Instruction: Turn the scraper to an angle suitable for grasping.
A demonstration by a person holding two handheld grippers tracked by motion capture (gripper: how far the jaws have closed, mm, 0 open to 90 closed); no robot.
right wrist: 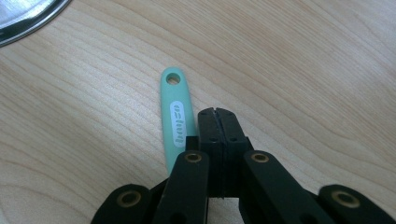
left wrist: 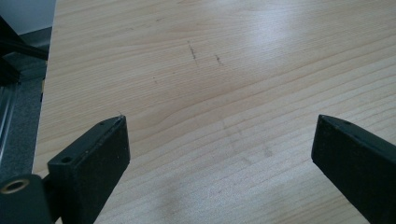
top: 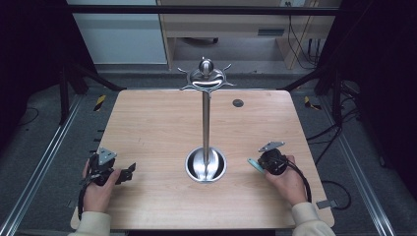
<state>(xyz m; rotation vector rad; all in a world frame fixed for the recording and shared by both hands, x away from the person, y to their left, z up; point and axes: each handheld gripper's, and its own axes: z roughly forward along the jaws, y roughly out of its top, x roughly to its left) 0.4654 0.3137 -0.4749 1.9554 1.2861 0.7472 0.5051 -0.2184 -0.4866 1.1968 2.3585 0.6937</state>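
I am judging the mint handle [right wrist: 176, 119] light, stiff and slick; my right tongs [right wrist: 218, 113] are sitting closed, empty, beside it; left tongs [left wrist: 219, 140] are gaping wide, empty.

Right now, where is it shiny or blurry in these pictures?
High view: the steel stand's round base and its top catch bright glints, and the room's edges are dark. Left gripper view: a pale glare washes the table at upper right. Right gripper view: the green handle is sharp, and the closed right gripper looks big up close.
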